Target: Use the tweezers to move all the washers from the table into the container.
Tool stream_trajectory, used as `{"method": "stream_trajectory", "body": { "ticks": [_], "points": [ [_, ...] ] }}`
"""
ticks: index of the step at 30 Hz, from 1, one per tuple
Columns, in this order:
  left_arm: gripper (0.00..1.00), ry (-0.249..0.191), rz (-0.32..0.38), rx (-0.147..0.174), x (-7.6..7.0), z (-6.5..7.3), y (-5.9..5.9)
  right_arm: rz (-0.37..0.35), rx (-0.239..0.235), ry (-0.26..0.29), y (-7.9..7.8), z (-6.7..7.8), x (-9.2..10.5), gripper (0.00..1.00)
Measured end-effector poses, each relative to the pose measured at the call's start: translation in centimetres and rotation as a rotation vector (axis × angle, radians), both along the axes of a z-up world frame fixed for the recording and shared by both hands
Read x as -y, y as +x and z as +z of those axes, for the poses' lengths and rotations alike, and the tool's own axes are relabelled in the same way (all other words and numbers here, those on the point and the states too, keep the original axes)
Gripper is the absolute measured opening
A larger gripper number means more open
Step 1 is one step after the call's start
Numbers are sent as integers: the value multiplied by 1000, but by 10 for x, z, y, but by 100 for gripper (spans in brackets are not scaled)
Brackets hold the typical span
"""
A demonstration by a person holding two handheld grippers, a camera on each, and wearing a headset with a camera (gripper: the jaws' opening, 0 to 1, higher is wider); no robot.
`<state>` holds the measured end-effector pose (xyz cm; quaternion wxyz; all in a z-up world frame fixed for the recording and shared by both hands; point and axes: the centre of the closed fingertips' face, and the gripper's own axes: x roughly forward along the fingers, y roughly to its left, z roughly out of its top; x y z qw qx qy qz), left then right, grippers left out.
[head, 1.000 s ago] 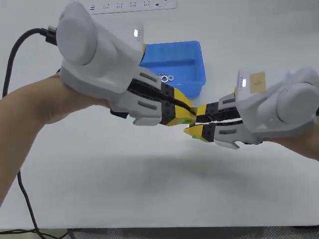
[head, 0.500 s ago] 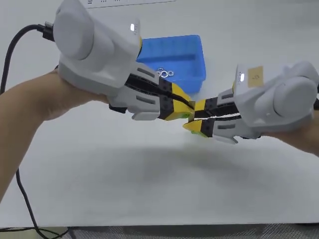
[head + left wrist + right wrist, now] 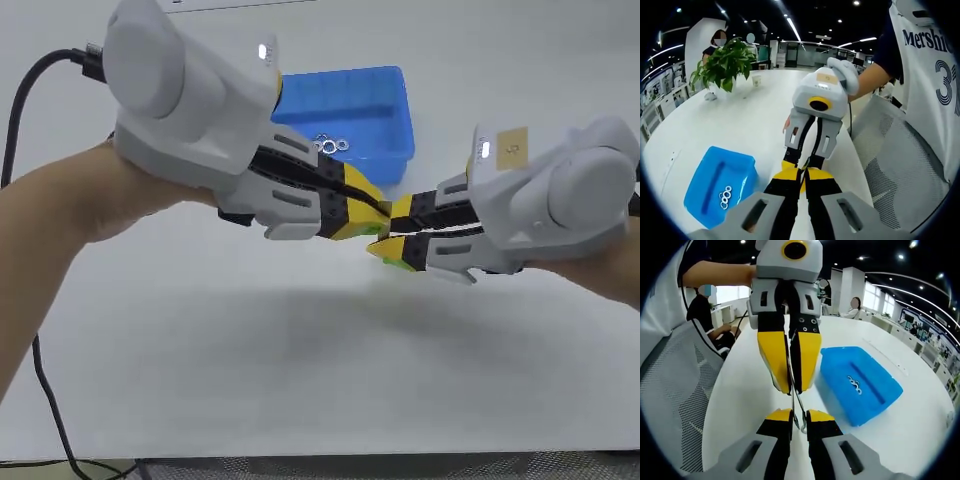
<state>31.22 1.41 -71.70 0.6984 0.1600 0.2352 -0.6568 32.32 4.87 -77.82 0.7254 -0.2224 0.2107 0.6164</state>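
My left gripper (image 3: pixel 378 215) and right gripper (image 3: pixel 392 238) meet tip to tip above the white table. Thin metal tweezers (image 3: pixel 794 390) run from between the left gripper's yellow fingers (image 3: pixel 807 357) down into the right gripper (image 3: pixel 800 421). Both pairs of jaws stand pressed close on the tweezers. From the left gripper (image 3: pixel 802 175), I see the right gripper's fingers (image 3: pixel 792 150) pointing straight at it. The blue container (image 3: pixel 385 100) sits behind the grippers with several washers (image 3: pixel 332 147) lying in it. The washers (image 3: pixel 725 196) (image 3: pixel 855 385) sit near the container's middle. The grippers hide the table under them.
A black cable (image 3: pixel 25 95) runs from the left gripper along the table's left side. A ruler-like strip (image 3: pixel 240 3) lies at the far edge. The table's front edge (image 3: pixel 320 458) is near. A mesh chair (image 3: pixel 900 150) and a potted plant (image 3: pixel 722 65) stand around the table.
Both grippers stay tip to tip on the tweezers. The picture has shifted slightly, with the container sitting a little higher in the head view.
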Motion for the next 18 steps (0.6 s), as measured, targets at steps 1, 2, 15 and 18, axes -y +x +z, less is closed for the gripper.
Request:
{"method": "stream_trajectory", "body": {
  "ticks": [1, 2, 15, 18],
  "points": [
    [7, -1, -1, -2, 0, 0, 0, -1, 0, 0, 0, 0, 0, 12],
    [7, -1, -4, -2, 1, 0, 0, -1, 1, 0, 0, 0, 0, 12],
    [7, -4, -2, -12, 2, -1, 1, -12, -5, -1, 2, 0, 1, 12],
    [7, -7, 1, -17, 2, -1, 2, -16, -7, 2, 2, 0, 1, 12]
  ]
}}
